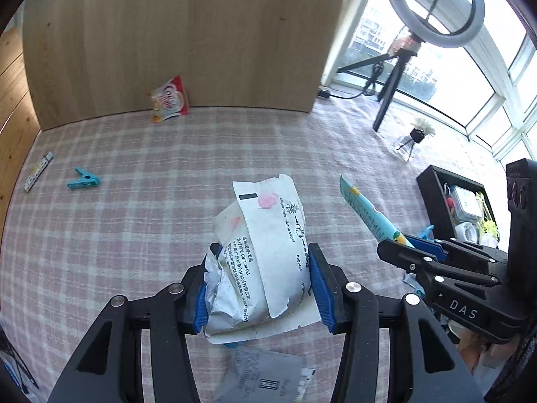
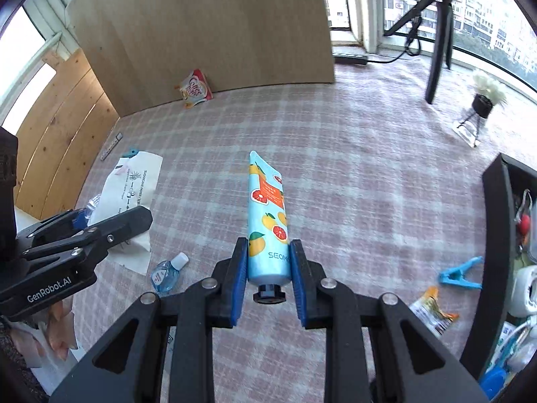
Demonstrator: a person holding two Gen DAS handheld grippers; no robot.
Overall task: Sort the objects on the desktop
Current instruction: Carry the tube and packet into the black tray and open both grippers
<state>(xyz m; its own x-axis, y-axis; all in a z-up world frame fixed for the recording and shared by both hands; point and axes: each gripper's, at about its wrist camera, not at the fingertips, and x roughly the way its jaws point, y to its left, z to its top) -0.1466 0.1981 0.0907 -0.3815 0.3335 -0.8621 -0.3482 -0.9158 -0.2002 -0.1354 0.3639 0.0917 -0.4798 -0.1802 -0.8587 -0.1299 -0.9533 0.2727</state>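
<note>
While both of my grippers hung above the pink checked cloth (image 2: 352,168), each held one item. My left gripper (image 1: 261,278) was clamped on a crumpled white packet (image 1: 265,252) reading "sugarcane" and "bagasse". My right gripper (image 2: 268,268) pinched a blue tube (image 2: 266,215) marked "SEOM", cap end toward me. I counted two blue clips (image 1: 84,179) (image 2: 461,273), one small blue bottle (image 2: 166,273), one red-and-white sachet (image 2: 196,89), lettering perhaps "Coffee", and one black tray (image 2: 483,268) of oddments at the right.
</note>
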